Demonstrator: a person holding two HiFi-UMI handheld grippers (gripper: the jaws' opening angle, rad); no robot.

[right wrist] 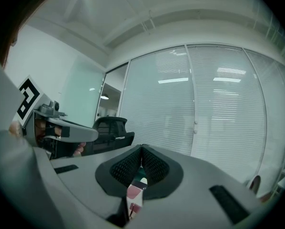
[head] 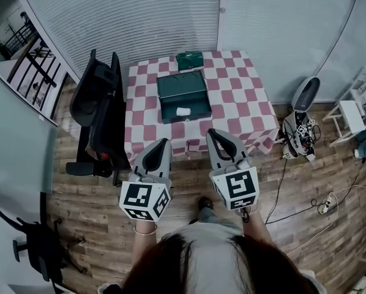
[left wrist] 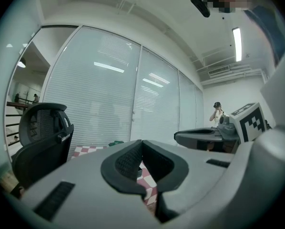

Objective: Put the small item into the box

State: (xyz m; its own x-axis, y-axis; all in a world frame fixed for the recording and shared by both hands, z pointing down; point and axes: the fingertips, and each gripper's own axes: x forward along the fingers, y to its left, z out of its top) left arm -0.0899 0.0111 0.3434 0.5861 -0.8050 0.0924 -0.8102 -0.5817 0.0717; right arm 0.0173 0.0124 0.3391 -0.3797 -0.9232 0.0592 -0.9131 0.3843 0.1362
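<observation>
We start at the dark green box [head: 171, 86]: it sits open in the middle of the checked surface [head: 247, 100], and a small white item [head: 183, 111] lies on its floor, toward the 6 o'clock side. From up here we can't tell whether that is the piece the task means or only a label. A second candidate, a small green object [head: 190, 60], rests on the cloth at 12 o'clock from the box, just beside its far wall.

Now the tools. Both hang short of the surface, off its 6 o'clock edge, above the wooden floor [head: 305, 225]. The left gripper [head: 164, 142] is at about 7 o'clock from the box and the right gripper [head: 212, 133] at about 5 o'clock. Each one's own view shows its fingers pressed together, tip to tip, pinching nothing.

So we read this as a moment outside the handling itself, with nothing carried and nothing touched. If the white piece is the item, the job looks done. If it's the green object, the next move calls for one gripper to reach past the box to 12 o'clock, spread its fingers and pinch it. The black office chair [head: 100, 112] at 9 o'clock stays clear of any of that.
</observation>
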